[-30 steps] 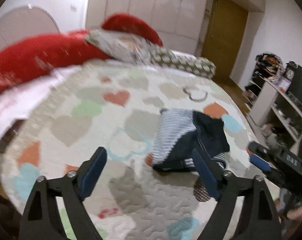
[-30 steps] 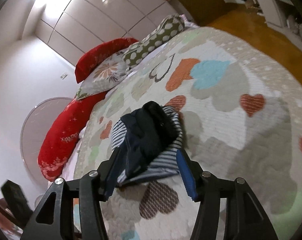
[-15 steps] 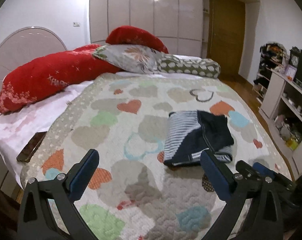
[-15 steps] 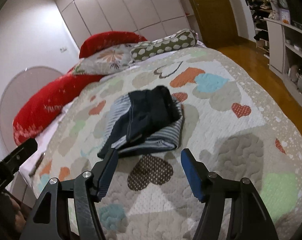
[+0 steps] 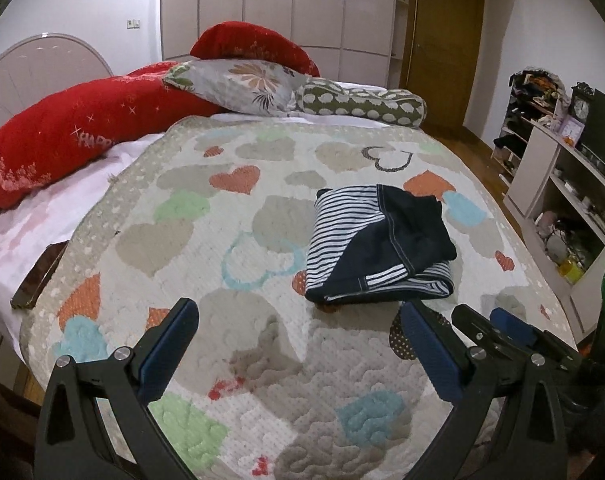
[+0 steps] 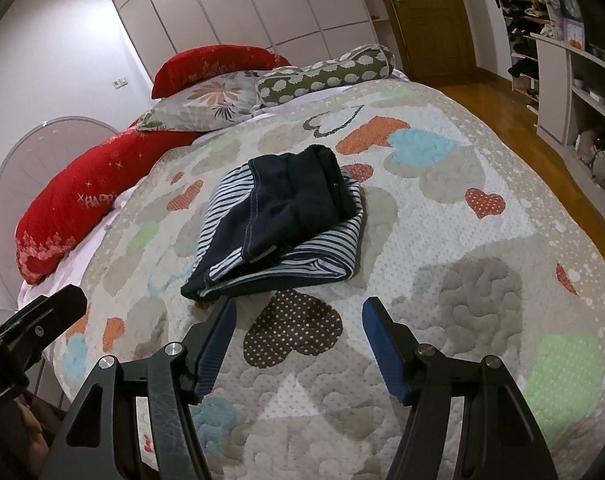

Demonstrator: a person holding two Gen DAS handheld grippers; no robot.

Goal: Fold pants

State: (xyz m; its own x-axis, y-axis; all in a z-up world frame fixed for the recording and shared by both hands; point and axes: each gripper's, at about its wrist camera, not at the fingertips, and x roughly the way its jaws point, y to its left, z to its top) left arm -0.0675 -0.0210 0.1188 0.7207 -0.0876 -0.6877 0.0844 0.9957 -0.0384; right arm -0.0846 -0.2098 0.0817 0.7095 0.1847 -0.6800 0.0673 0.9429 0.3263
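Pants (image 5: 376, 244) — a navy pair with striped panels — are seen in the left wrist view lying as a compact bundle on the heart-patterned quilt (image 5: 222, 240), a little right of the middle of the bed. The navy layer is laid over the striped one and the edges roughly meet, so the folding is judged to be done or nearly so, and the bundle is left flat where the open quilt supports it. The left gripper (image 5: 298, 344) is held short of the bundle and to its left, with nothing between its fingers; its jaws have just been opening and now stand wide apart, which reads as a release, not a reach. The right gripper (image 5: 482, 330) is seen at the lower right, just beside the left one and near the bundle's front edge. A phone-like dark slab (image 5: 40, 276) lies at the bed's left edge, well apart from the work. Red pillows (image 5: 74, 136) are stacked at the headboard, clear of the folding area.

In the right wrist view the pants (image 6: 278, 224) lie ahead of the right gripper (image 6: 298, 344), whose blue pads (image 6: 382, 344) stand apart over a brown dotted heart — empty, touching no cloth. Its jaws have also just been opening, with nothing between them. The top navy flap sits slightly bunched, so a last smoothing may be wanted.
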